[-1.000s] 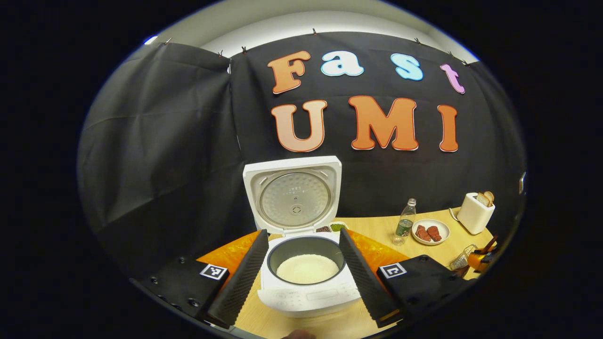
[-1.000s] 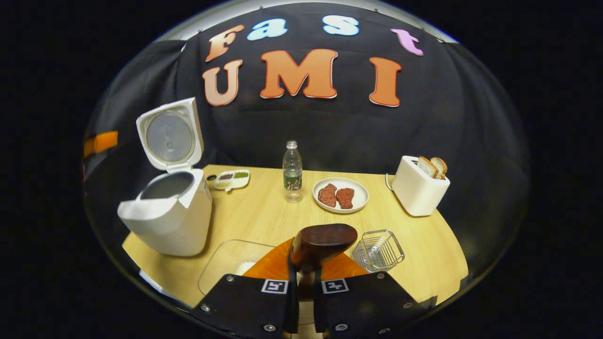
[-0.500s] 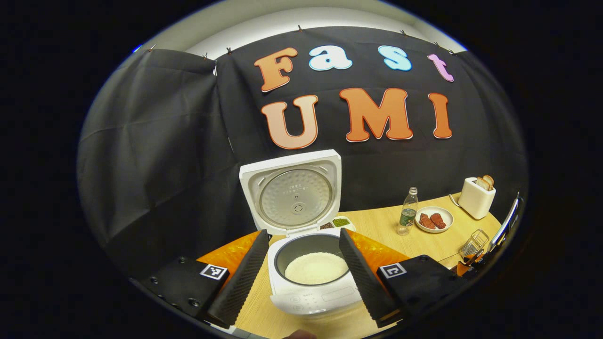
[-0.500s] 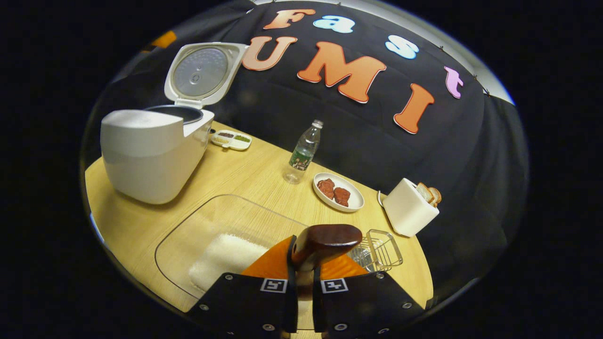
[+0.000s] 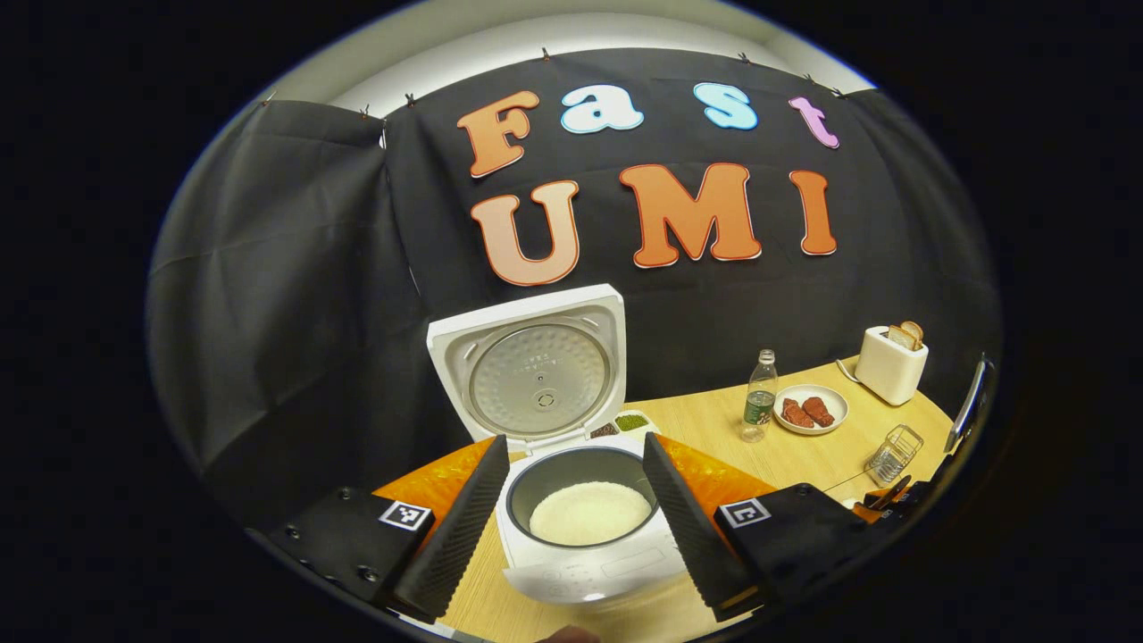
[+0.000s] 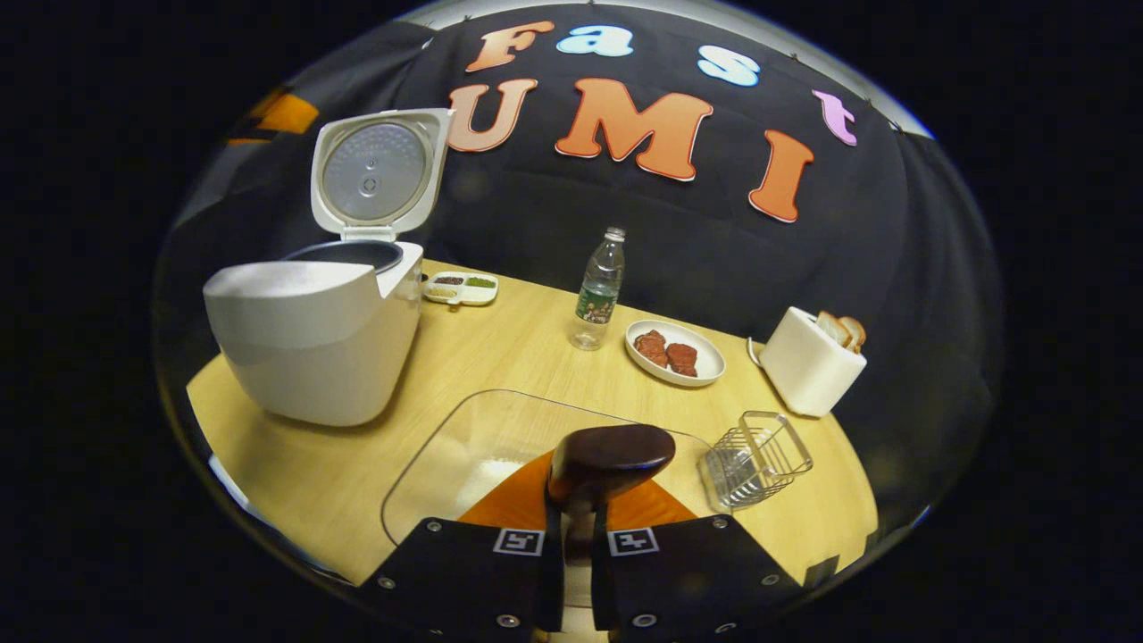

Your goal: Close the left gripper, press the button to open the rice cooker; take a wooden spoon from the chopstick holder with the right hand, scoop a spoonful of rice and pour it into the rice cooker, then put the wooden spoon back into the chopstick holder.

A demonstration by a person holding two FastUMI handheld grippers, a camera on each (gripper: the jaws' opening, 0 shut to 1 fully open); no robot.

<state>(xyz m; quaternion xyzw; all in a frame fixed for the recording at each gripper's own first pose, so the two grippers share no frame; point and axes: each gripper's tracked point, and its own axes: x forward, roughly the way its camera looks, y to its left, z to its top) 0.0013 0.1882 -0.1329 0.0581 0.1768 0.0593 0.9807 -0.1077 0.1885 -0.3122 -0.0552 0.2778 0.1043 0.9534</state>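
While the left gripper (image 5: 571,522) gapes empty, the right gripper (image 6: 571,536) clamps the wooden spoon (image 6: 610,457), apparently bowl-forward.

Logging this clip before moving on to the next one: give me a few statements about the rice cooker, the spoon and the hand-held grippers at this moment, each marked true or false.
1. The rice cooker has its lid up. True.
2. The right hand-held gripper is open and holds nothing. False: it is shut on the wooden spoon.
3. The left hand-held gripper has its fingers spread apart, with the cooker's inner pot between them in the left gripper view. True.
4. The wooden spoon stands in the chopstick holder. False: it is in the right hand-held gripper, and the wire holder stands apart to its right.
5. White rice lies in the cooker's inner pot. True.
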